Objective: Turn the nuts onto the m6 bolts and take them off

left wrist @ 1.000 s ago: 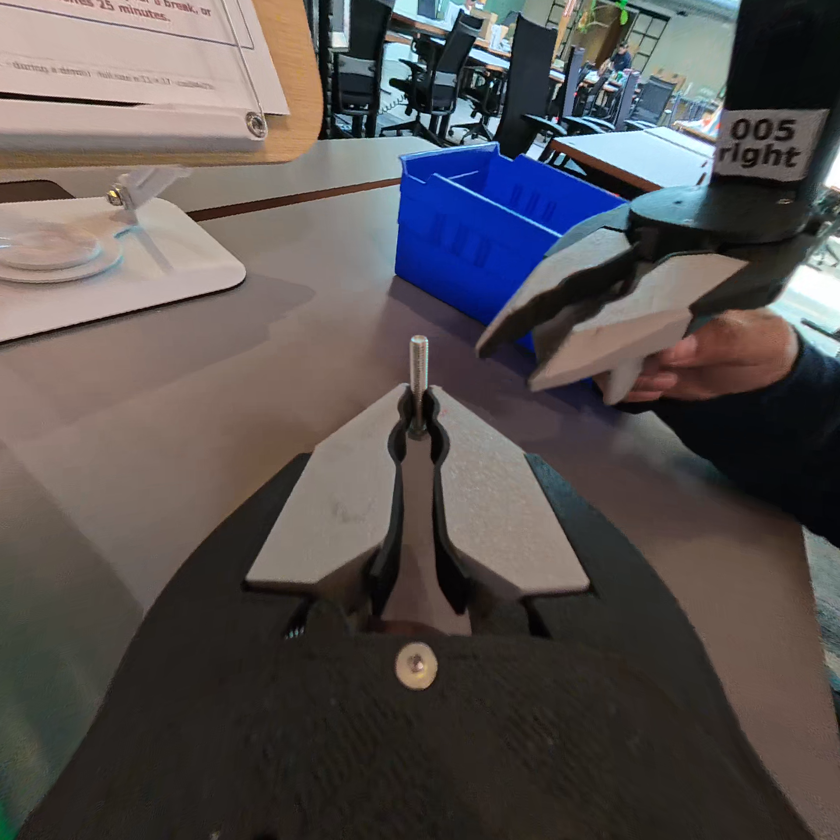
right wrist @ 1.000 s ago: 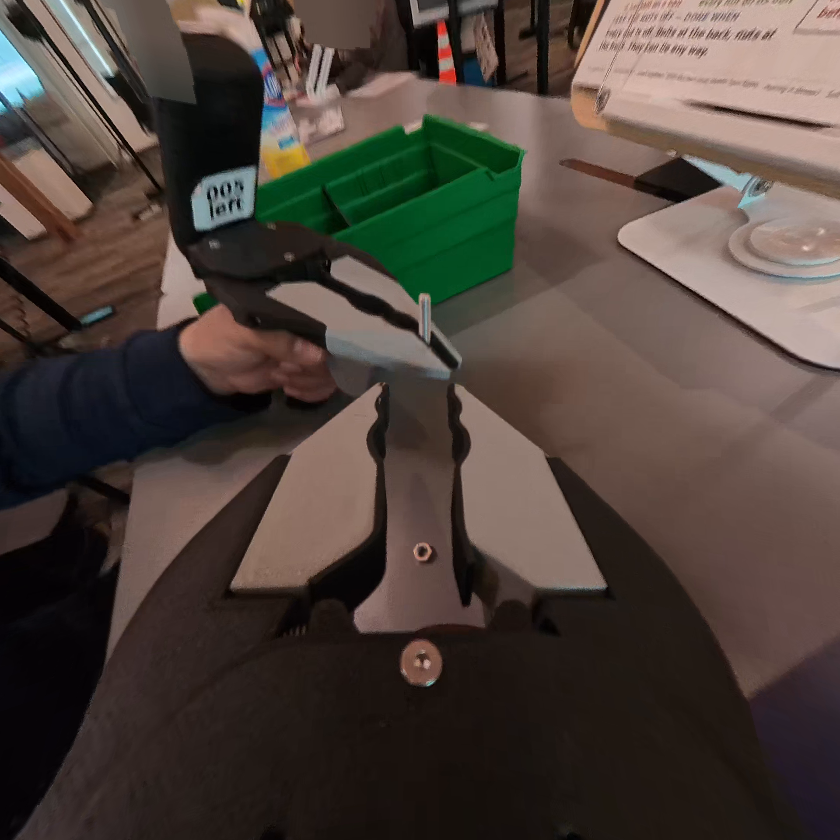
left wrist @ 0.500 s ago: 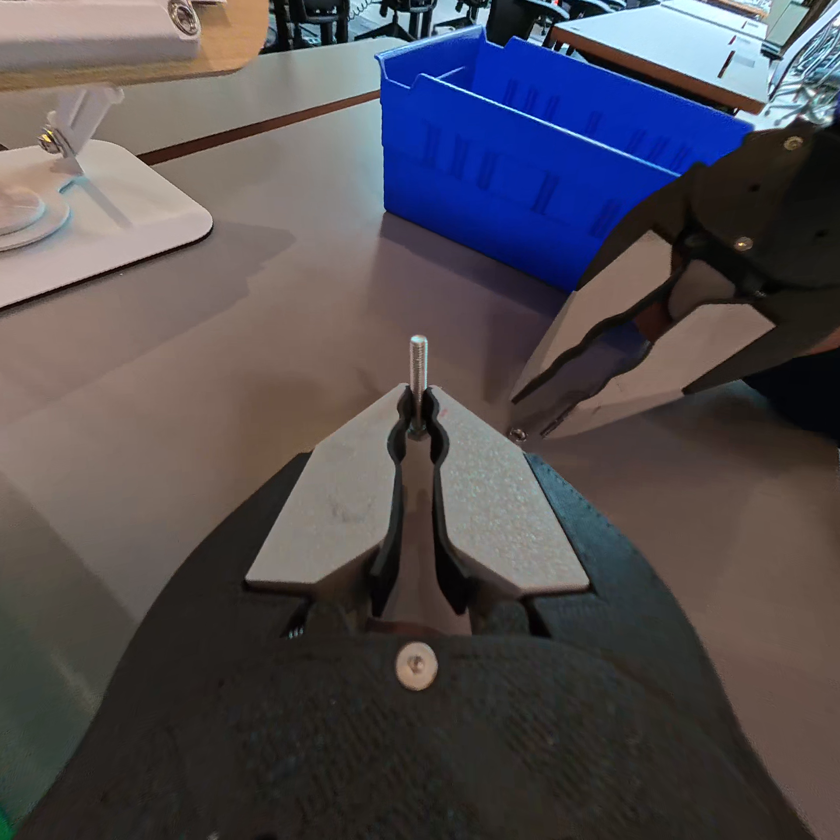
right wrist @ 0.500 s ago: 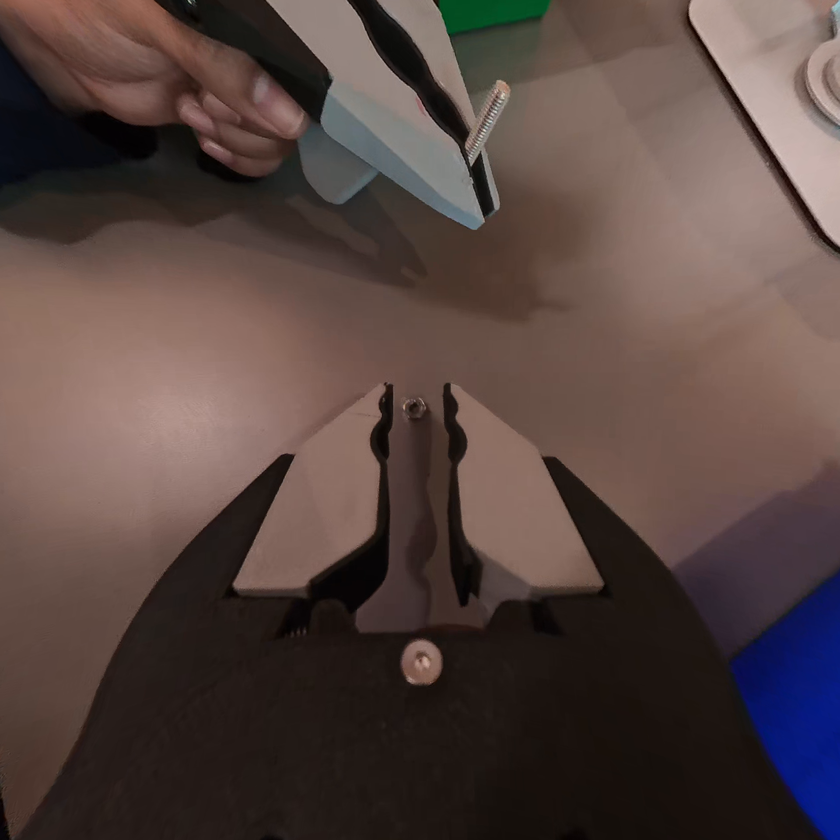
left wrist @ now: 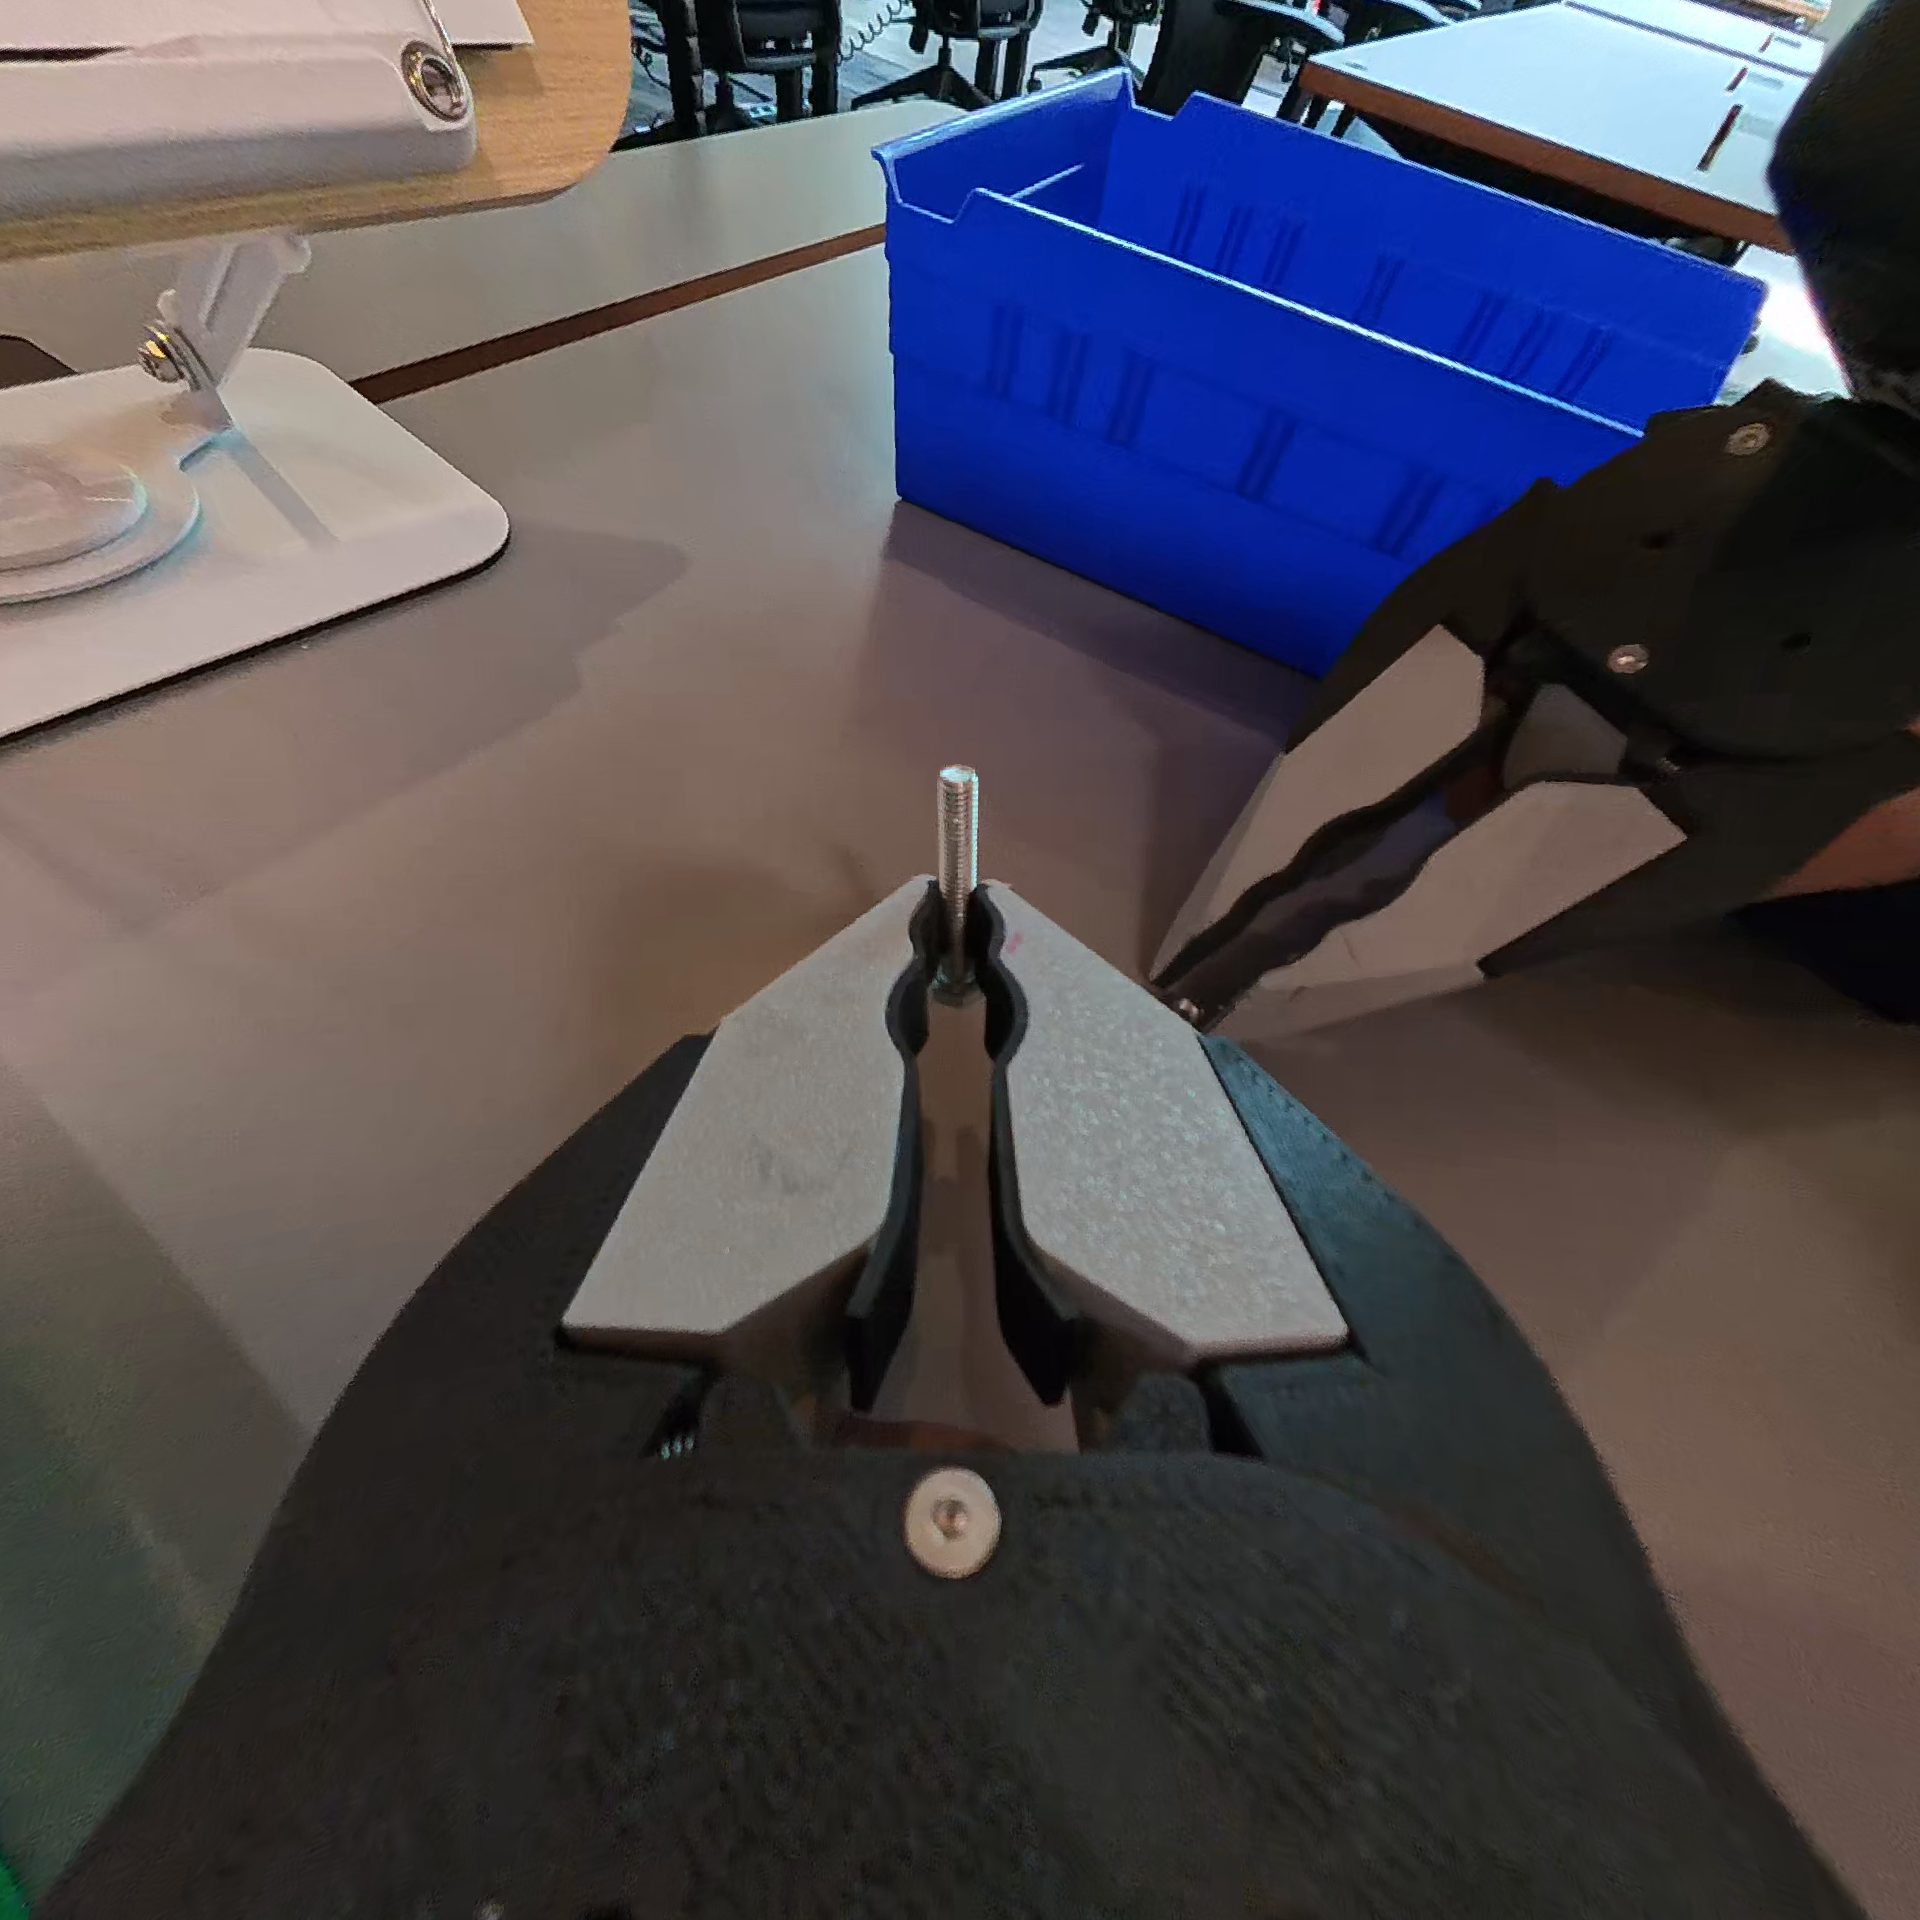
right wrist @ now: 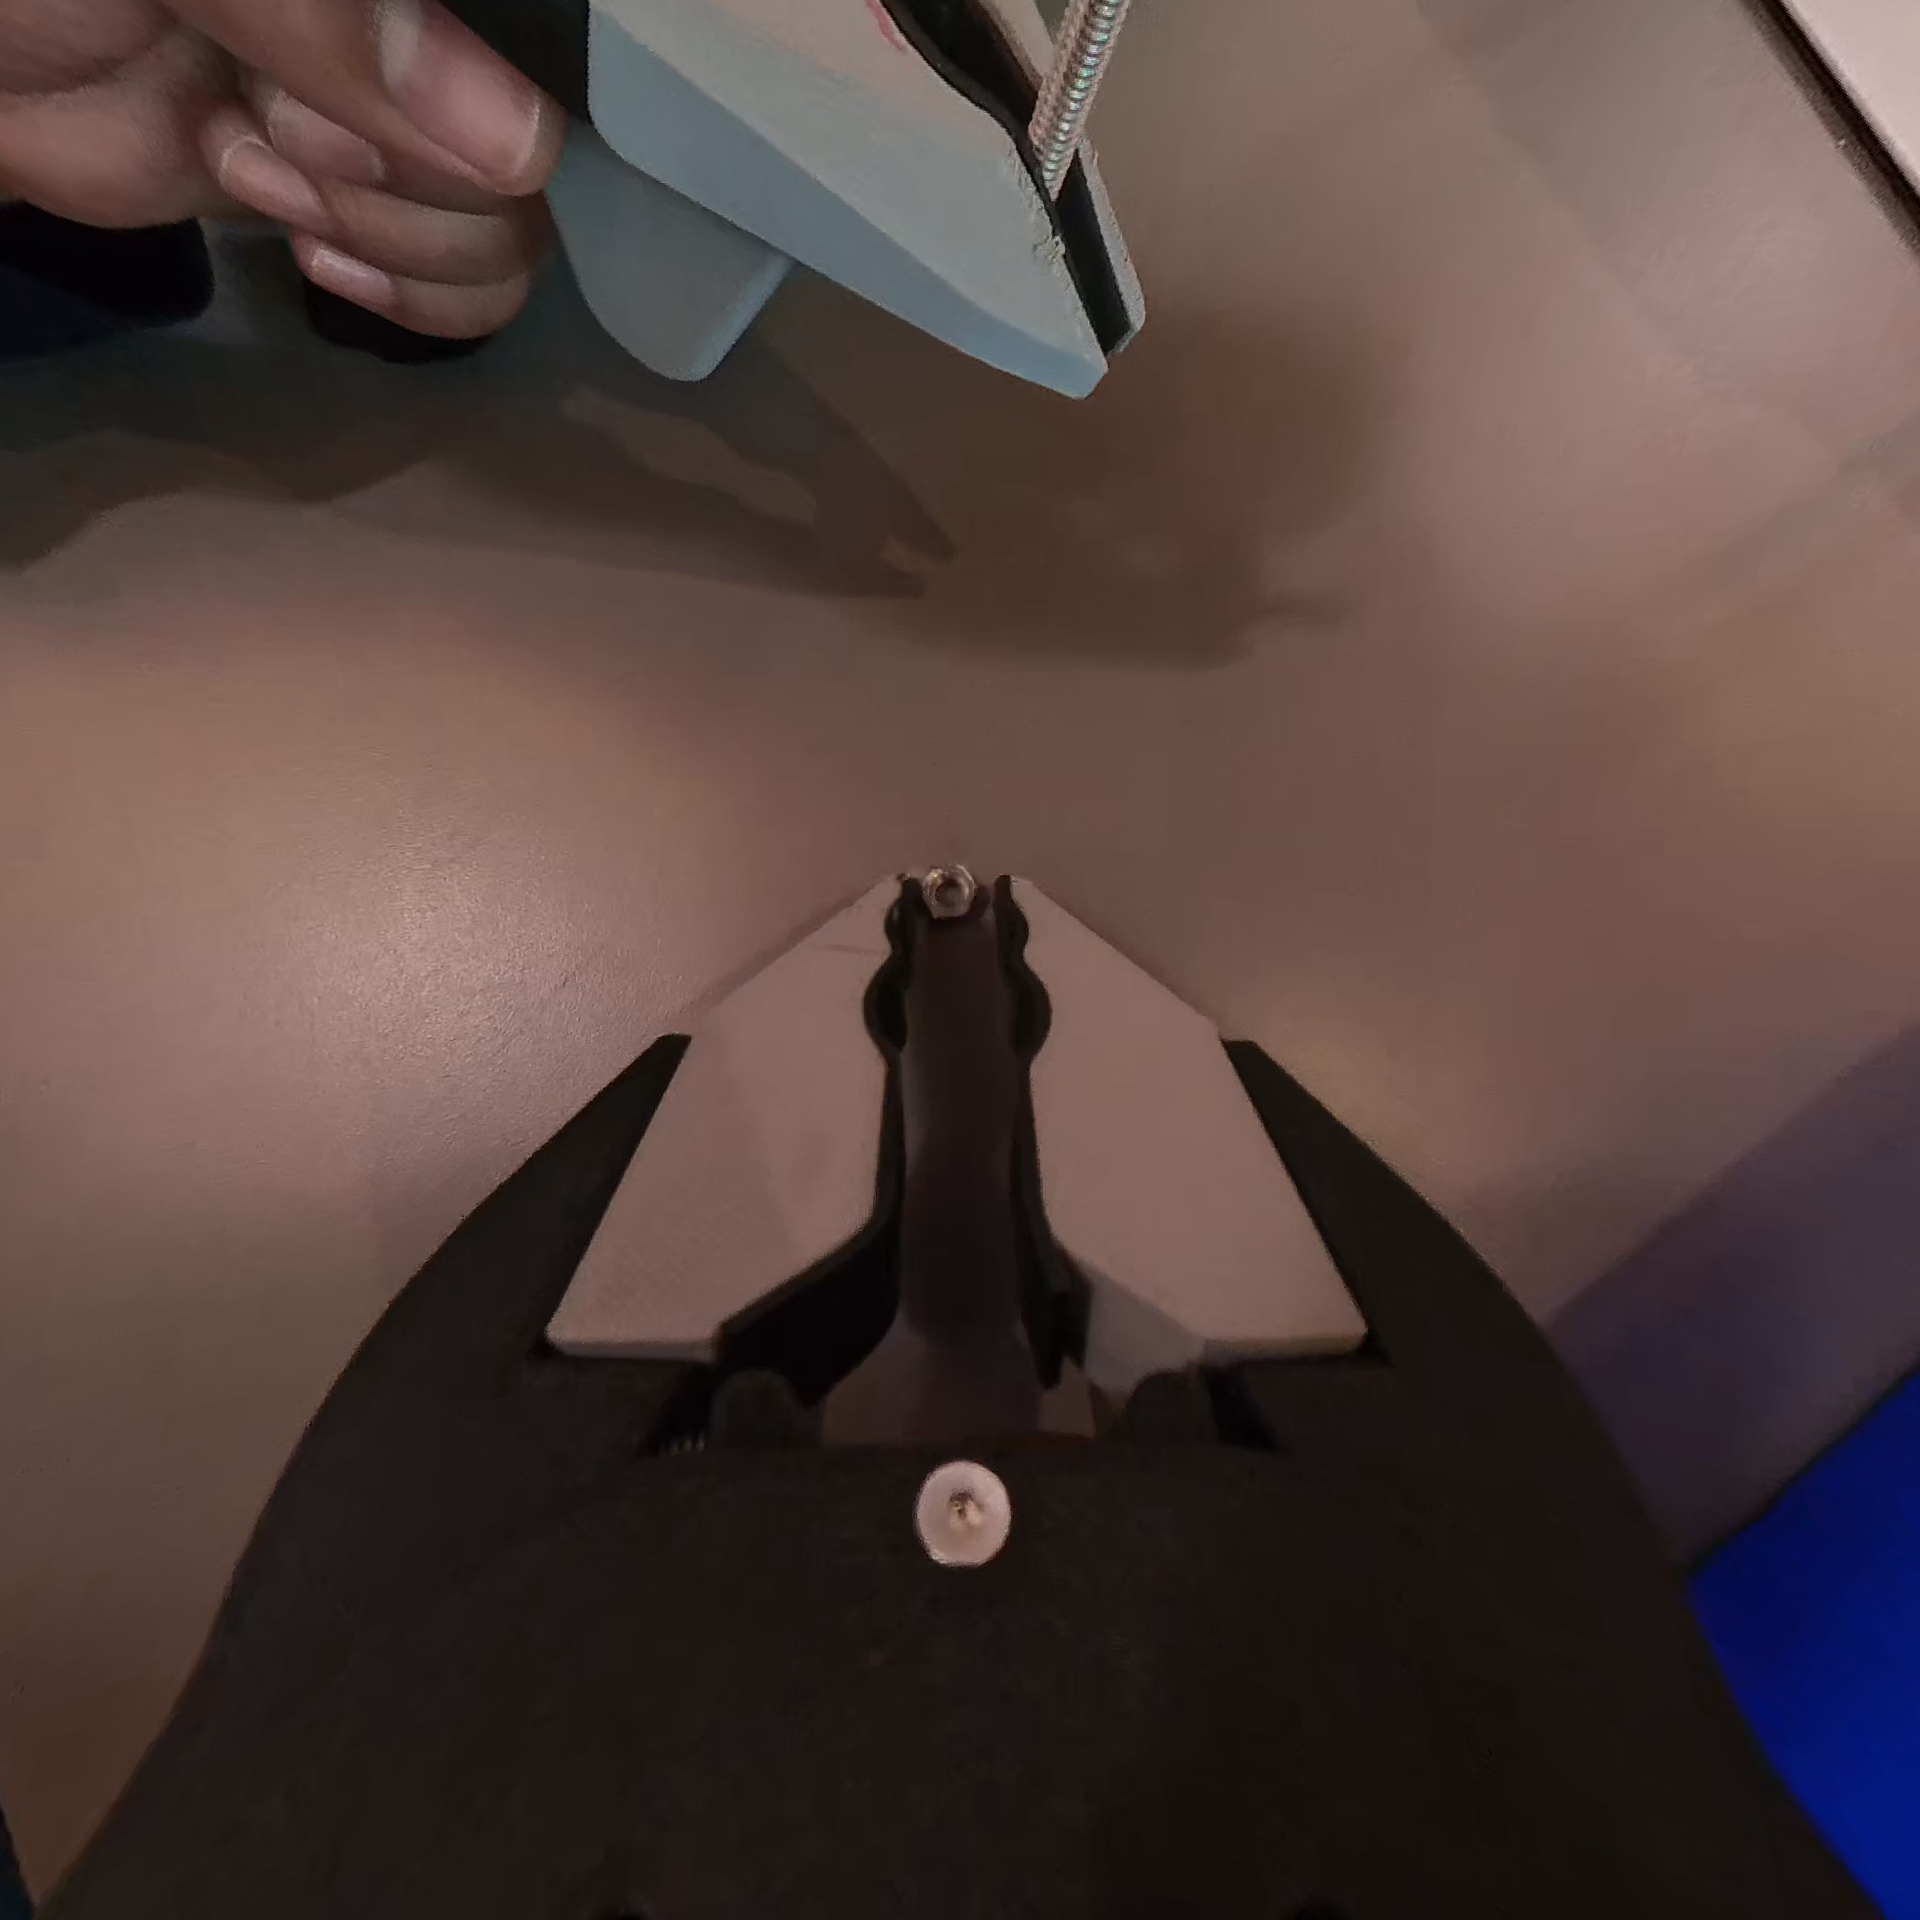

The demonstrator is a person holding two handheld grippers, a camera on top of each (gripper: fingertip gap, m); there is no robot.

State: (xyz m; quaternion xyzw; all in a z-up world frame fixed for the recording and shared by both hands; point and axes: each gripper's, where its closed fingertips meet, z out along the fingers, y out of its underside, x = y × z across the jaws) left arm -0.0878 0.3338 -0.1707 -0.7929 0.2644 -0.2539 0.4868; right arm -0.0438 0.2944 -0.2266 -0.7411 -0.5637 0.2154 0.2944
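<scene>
My left gripper (left wrist: pixel 956 914) is shut on a silver M6 bolt (left wrist: pixel 957 831). The threaded shaft stands upright out of the tips, above the grey table. The bolt also shows at the top of the right wrist view (right wrist: pixel 1075 104), held in the left gripper (right wrist: pixel 1086 260). My right gripper (right wrist: pixel 948 896) points down at the table, with its tips closed in on a small silver nut (right wrist: pixel 945 894) that lies flat on the surface. In the left wrist view the right gripper (left wrist: pixel 1179 997) sits just right of my left fingers, with the nut (left wrist: pixel 1188 1006) at its tips.
A blue bin (left wrist: pixel 1247 416) stands behind the right gripper, and a corner of it shows in the right wrist view (right wrist: pixel 1829 1621). A white stand base (left wrist: pixel 260 520) with a wooden board above it is at the far left. A person's hand (right wrist: pixel 312 156) holds the left gripper. Across from one pair of fingers to the other is roughly 8 cm.
My right gripper has come down from in front of the blue bin to the table. Its jaws have narrowed onto the nut. The left gripper has kept its hold on the bolt.
</scene>
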